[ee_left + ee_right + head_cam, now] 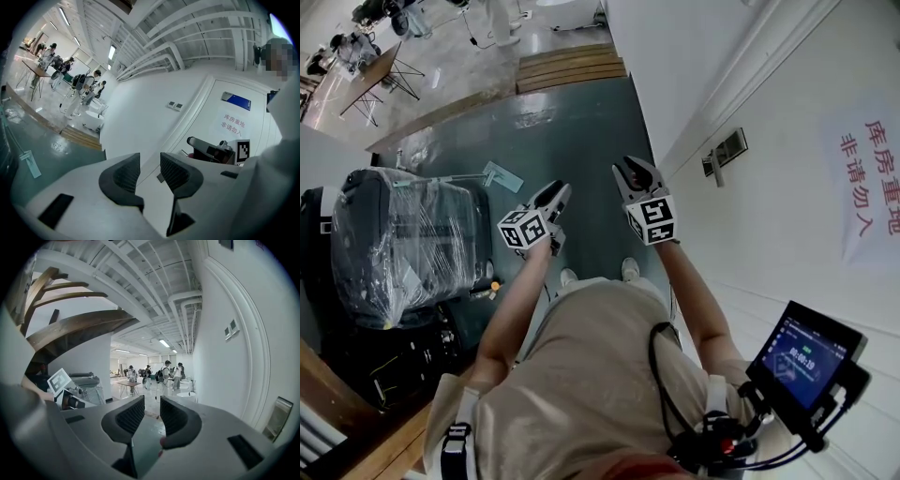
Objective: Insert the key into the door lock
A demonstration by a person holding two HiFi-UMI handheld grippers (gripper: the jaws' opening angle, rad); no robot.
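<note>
1. Fingers of the left gripper (558, 195) stand apart, gripping nothing.
2. Right gripper (633, 171): fingers likewise apart, with nothing between them.
3. Door (806, 239), bearing a red-lettered sign (869, 183), stands just right of the right gripper.

Looked like an open-plan lab space.
It had exposed white ceiling pipes (185, 310), a glossy floor (572, 141), people (166, 373) round a folding bench (129, 384), and plastic-wrapped gear (403, 244).

Glossy teal-green concrete floor (572, 141); plain white walls (787, 84); low wooden plank step (572, 67); plastic-wrapped dark bulky case (403, 244) at left.
</note>
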